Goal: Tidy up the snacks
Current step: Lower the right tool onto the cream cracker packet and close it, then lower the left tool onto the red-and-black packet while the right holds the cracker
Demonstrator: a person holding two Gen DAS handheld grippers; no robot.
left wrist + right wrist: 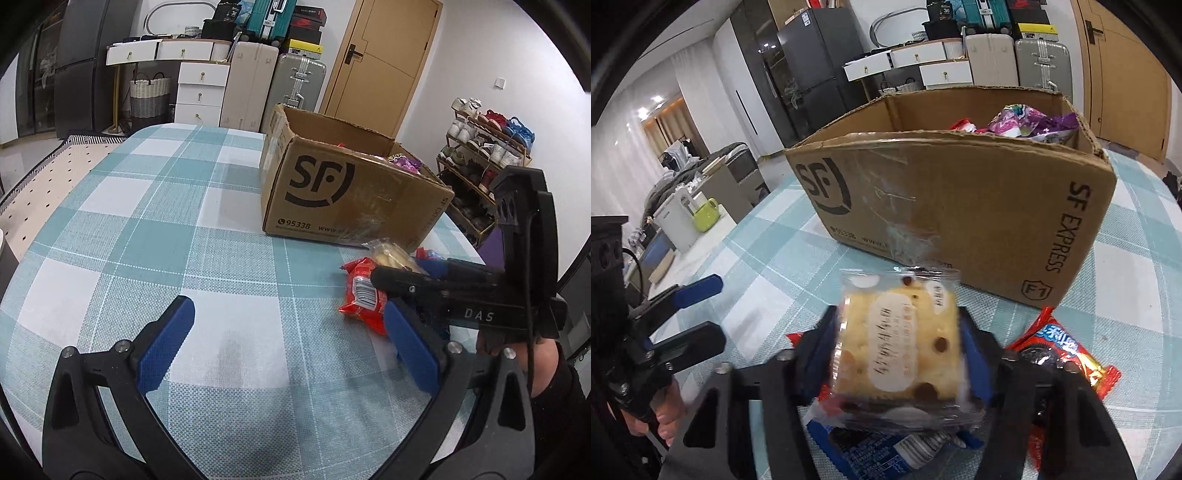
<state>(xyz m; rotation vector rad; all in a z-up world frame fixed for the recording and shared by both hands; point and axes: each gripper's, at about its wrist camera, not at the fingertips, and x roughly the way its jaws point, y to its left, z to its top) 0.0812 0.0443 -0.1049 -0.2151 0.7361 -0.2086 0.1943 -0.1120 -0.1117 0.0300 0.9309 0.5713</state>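
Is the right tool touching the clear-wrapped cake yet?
Touching. In the right wrist view the right tool has a blue pad against each side of the clear-wrapped cake, pinching its wrapper.

box: cardboard box [945, 206] on the table [184, 221], toward its far right edge
snacks: cake packet [897, 350] before the box; wrappers [1027, 122] in it

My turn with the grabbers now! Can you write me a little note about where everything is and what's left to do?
Right gripper: fingers shut on the clear-wrapped cake.
Left gripper: open, nothing between its fingers, over bare tablecloth.
Cardboard box: open, some snacks already inside.
Still on the table in front of the box: red packet, blue packet.
Left: put the cake in the box, probably then the red and blue packets.
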